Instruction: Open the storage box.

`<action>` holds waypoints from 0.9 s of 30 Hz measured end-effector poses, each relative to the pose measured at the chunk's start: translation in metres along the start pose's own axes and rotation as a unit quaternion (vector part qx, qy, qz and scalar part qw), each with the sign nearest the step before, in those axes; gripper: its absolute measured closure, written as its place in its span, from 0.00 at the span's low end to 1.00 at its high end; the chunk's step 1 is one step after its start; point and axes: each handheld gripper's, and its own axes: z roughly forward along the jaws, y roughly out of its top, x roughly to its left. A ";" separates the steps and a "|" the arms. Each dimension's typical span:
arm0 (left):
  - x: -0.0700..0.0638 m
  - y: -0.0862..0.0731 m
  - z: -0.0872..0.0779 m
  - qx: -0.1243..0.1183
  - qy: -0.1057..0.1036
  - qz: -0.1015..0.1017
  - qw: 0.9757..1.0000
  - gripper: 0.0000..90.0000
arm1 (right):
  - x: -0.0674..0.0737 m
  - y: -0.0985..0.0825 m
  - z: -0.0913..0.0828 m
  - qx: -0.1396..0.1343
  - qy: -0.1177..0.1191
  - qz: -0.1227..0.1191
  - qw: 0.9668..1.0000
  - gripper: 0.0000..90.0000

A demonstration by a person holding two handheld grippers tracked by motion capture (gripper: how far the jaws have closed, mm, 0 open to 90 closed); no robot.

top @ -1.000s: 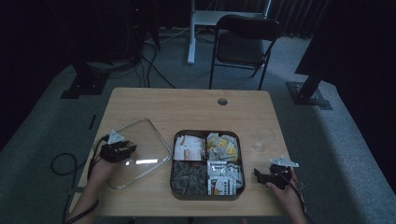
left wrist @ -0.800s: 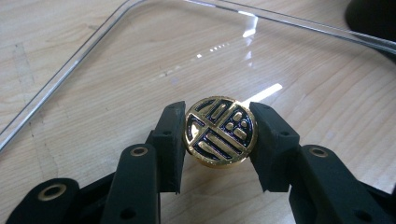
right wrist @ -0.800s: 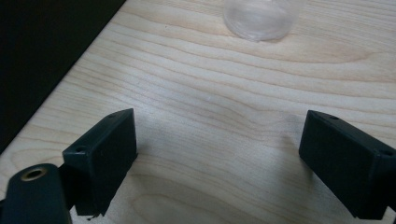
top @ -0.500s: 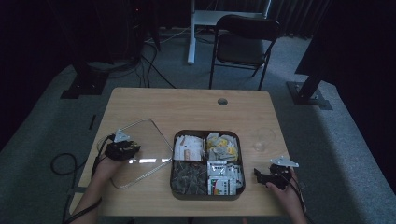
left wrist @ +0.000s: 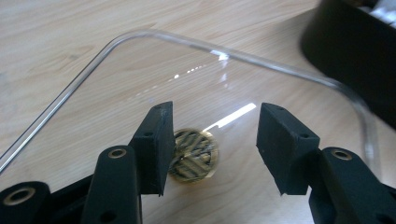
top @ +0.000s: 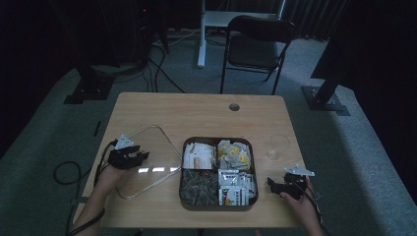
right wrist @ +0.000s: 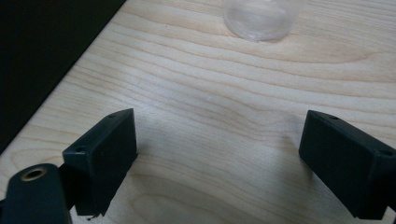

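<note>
A clear glass lid [top: 153, 142] lies flat on the table left of the black tray [top: 216, 140]. Its round brass knob [left wrist: 195, 154] sits between the jaws of my left gripper [left wrist: 212, 126]. The jaws have just been opening: the knob still rests against the left pad [left wrist: 156, 140], while the right pad stands clear of it. From above, the left gripper [top: 141, 156] is over the lid's left half. My right gripper [right wrist: 219, 135] is open over bare wood with nothing between its jaws, and from above the right gripper [top: 271, 184] lies right of the tray.
The tray [left wrist: 355, 51] has four compartments with packets and tea bags. A small clear glass cup [top: 278, 146] stands right of it, ahead of the right gripper [right wrist: 261, 16]. The table's right edge is close. A folding chair [top: 255, 46] stands beyond the table.
The left gripper's jaws have parted around the lid's knob, and the hand has shifted only slightly. The lid, the tray and the right gripper have kept still.
</note>
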 end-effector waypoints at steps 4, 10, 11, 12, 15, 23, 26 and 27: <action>-0.008 0.000 -0.001 -0.001 -0.018 0.006 1.000 0.49 | 0.000 0.000 0.000 0.000 0.000 0.000 1.000 0.12; -0.021 -0.004 -0.001 -0.014 -0.044 0.012 0.999 0.49 | 0.000 0.000 0.000 0.000 0.000 0.000 1.000 0.12; -0.024 -0.005 -0.001 -0.016 -0.045 0.016 0.999 0.49 | 0.000 0.000 0.000 0.000 0.000 0.000 1.000 0.12; -0.026 -0.006 -0.002 -0.019 -0.050 0.018 0.998 0.49 | 0.000 0.000 0.000 0.000 0.000 0.000 1.000 0.12; -0.035 -0.007 -0.001 -0.019 -0.060 0.030 0.998 0.49 | 0.000 0.000 0.000 0.000 0.000 0.000 1.000 0.12; -0.060 -0.011 -0.001 -0.022 -0.095 0.057 0.994 0.49 | 0.000 0.000 0.000 0.000 0.000 0.000 1.000 0.12; -0.069 -0.013 0.000 -0.020 -0.103 0.069 0.992 0.49 | 0.000 0.000 0.000 0.000 0.000 0.000 1.000 0.12; -0.071 -0.014 0.000 -0.020 -0.104 0.073 0.992 0.49 | 0.000 0.000 0.000 0.000 0.000 0.000 1.000 0.12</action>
